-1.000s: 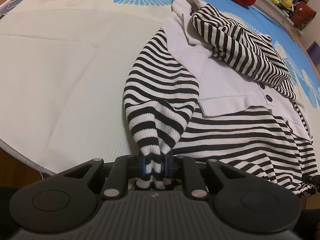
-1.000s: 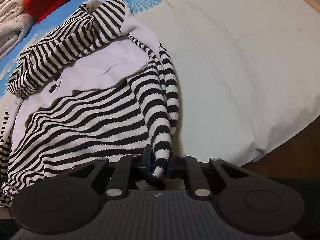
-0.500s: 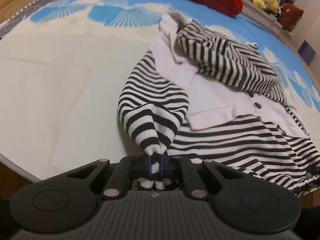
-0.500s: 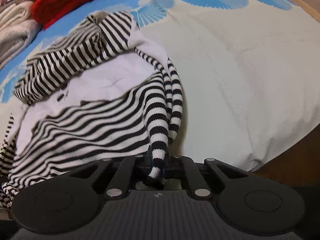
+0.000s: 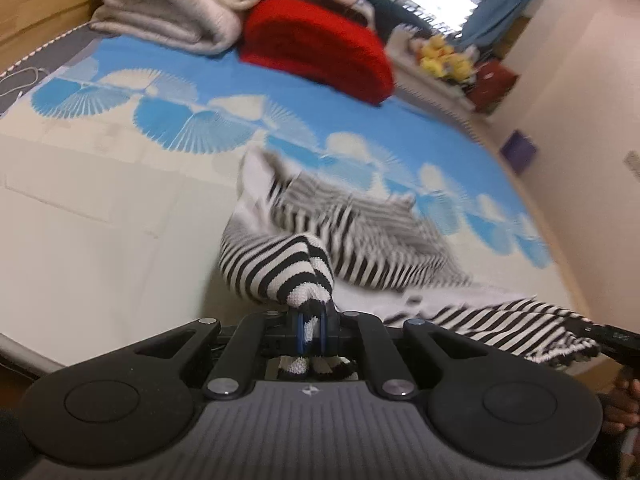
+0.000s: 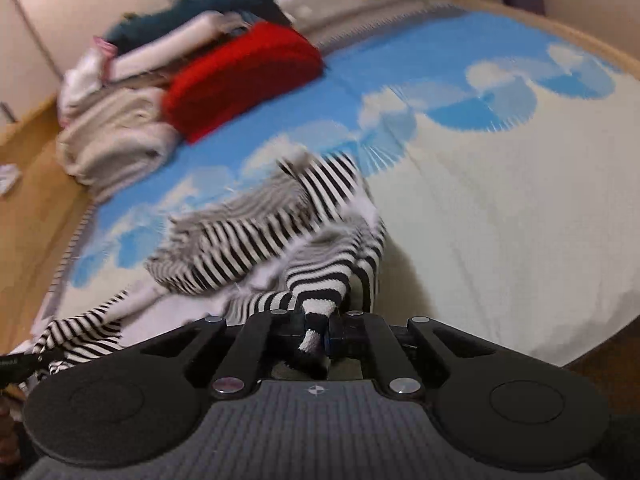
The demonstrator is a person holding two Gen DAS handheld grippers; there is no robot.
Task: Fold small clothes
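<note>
A small black-and-white striped garment (image 5: 360, 236) with a white panel lies on the bed, blurred by motion. My left gripper (image 5: 310, 322) is shut on one striped corner of its near hem, lifted off the bed. My right gripper (image 6: 318, 326) is shut on the other striped corner (image 6: 320, 284), also lifted. The garment also shows in the right wrist view (image 6: 248, 236), its far part still lying on the sheet. The right gripper's tip shows at the right edge of the left wrist view (image 5: 616, 338).
The bed sheet (image 5: 100, 208) is cream with blue fan prints. A red cushion (image 5: 316, 48) and folded cream blankets (image 5: 172, 4) lie at the far end. Stuffed toys (image 5: 440, 60) sit on a ledge beyond. The bed's near edge (image 6: 560, 344) lies just below the grippers.
Both grippers have risen and tilted up with the hem corners, lifting the garment's near part off the bed. The far end of the room has come into view.
</note>
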